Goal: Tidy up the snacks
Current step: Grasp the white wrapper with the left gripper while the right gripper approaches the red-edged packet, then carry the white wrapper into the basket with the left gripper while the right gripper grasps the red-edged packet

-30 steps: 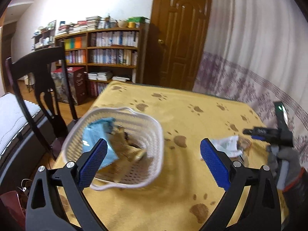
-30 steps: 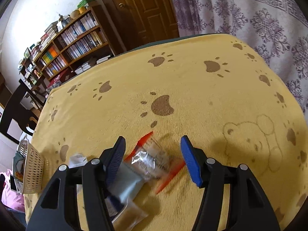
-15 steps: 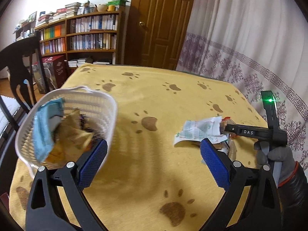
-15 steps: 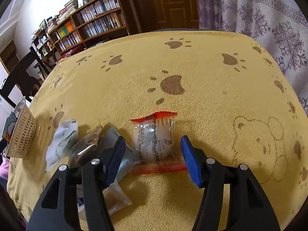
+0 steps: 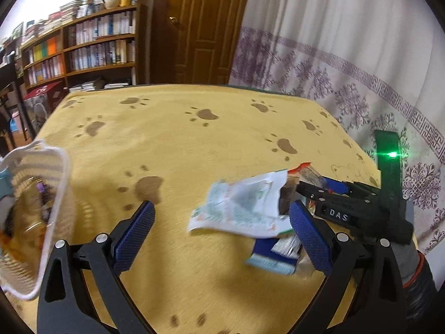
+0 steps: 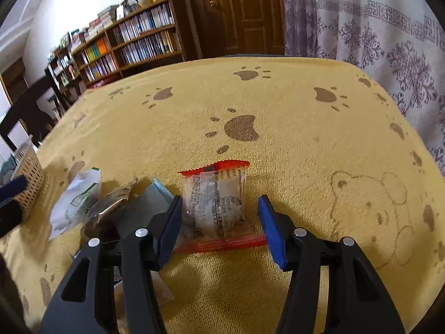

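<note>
Right gripper: the right gripper (image 6: 219, 229) is low over the table, jaws wide open, with nothing held.
Clear packet: the clear packet with red ends (image 6: 215, 200) lies flat on the yellow cloth (image 6: 292, 128), right between the two blue pads. The near red end sits level with the pad tips.
Which way it points: its long side runs away from the gripper, toward the door. One red end is far, one red end is near. The pads stand on its two long sides, so they would squeeze across its short way.
Left gripper: the left gripper (image 5: 222, 228) hangs over the cloth, jaws wide open, empty. It faces the white and green packet (image 5: 242, 208).
Pile: that white and green packet, a brown packet (image 6: 111, 200) and a grey-blue packet (image 6: 144, 203) lie bunched just beside the clear one, on its left.
Basket: the white basket (image 5: 55, 194) stands well apart at the left edge, with some snacks already inside.
What could go wrong: the left pad of the right gripper is very near the grey-blue packet, so I think it could pinch that too.
Slippery: the clear wrap looks shiny and thin. I think it could slide out or crumple if only its edge gets caught.
Bumping: the two grippers are close together here. I think they could knock each other or push the pile about.
</note>
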